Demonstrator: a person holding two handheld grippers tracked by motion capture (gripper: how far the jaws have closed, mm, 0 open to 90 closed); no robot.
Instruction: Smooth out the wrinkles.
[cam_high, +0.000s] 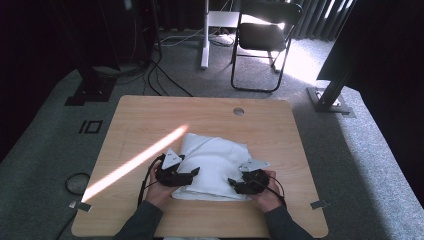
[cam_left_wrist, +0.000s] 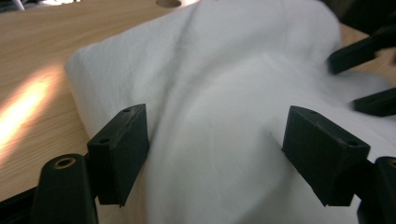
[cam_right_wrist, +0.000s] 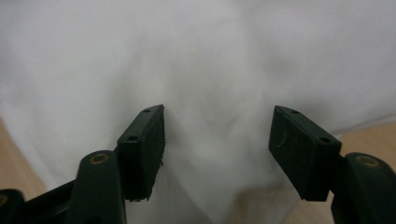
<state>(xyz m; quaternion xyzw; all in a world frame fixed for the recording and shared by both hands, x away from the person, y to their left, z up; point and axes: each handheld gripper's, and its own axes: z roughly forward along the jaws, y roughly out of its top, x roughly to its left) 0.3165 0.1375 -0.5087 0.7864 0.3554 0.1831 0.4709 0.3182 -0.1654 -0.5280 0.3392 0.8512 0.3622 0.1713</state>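
The left hand-held gripper (cam_high: 196, 172) sits at the left near edge of the folded white towel (cam_high: 215, 162), jaws apart and gripping nothing, cloth lying between them. The towel lies near the desk's (cam_high: 140, 115) front edge, long axis running away from the person. The right hand-held gripper (cam_high: 231, 182) mirrors this at the right edge, jaws apart, equally near. Grey carpet (cam_high: 360, 150) and a black chair (cam_high: 265, 35) lie beyond.

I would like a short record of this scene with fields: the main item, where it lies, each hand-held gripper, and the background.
main item: white folded cloth
place: near half of the wooden table, flat
left hand-held gripper: jaws open, at the cloth's left edge, nothing gripped
right hand-held gripper: jaws open, at the cloth's right near corner, nothing gripped
light: a sun streak crosses the table's left side
background: black folding chair on grey carpet
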